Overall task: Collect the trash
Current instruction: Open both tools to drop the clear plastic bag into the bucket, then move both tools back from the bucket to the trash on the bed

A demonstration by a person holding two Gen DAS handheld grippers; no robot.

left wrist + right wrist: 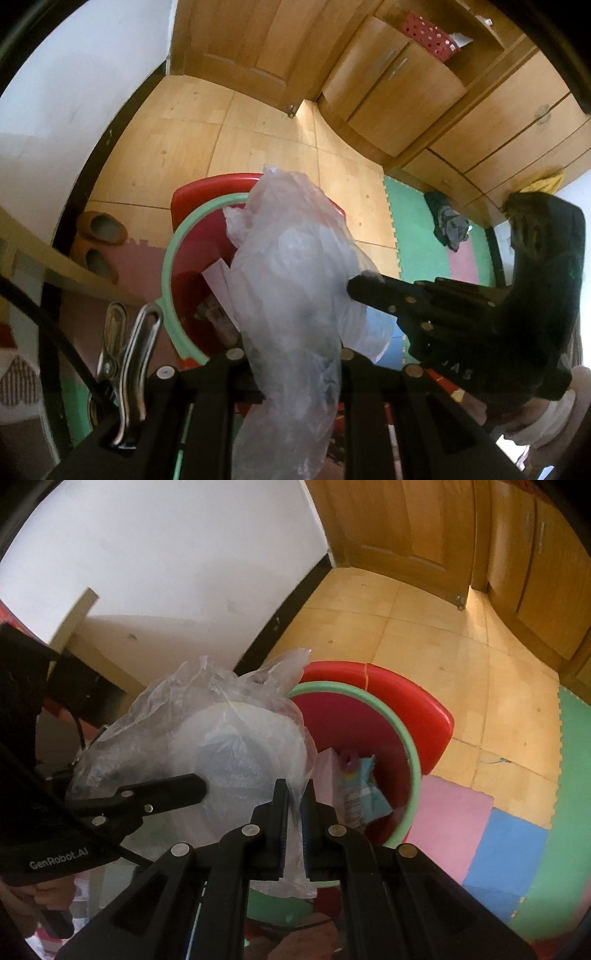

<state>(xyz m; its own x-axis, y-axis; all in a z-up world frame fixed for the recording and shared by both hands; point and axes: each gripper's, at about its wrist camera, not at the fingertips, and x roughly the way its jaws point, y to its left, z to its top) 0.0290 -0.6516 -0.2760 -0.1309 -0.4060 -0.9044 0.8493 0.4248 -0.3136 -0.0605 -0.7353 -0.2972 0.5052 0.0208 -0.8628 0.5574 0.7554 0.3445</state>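
Observation:
A crumpled clear plastic bag (291,280) hangs over a red bin with a green rim (168,258). At the bottom of the left wrist view my left gripper (295,369) is shut on the bag's lower end, and the film hides its pads. From the right, the right gripper (356,287) reaches in and touches the bag's side. In the right wrist view my right gripper (294,799) pinches a fold of the bag (229,738), while the left gripper (197,786) holds it from the left. Paper and a blue-pink packet (356,786) lie inside the bin (412,760).
A tan tiled floor runs to a wooden door (236,40) and cabinets (399,85). Coloured foam mats (509,842) lie to the right. A pair of slippers (101,230) sits by the wall, a heap of clothes (448,225) by the cabinets, and a metal clip (127,332) close on the left.

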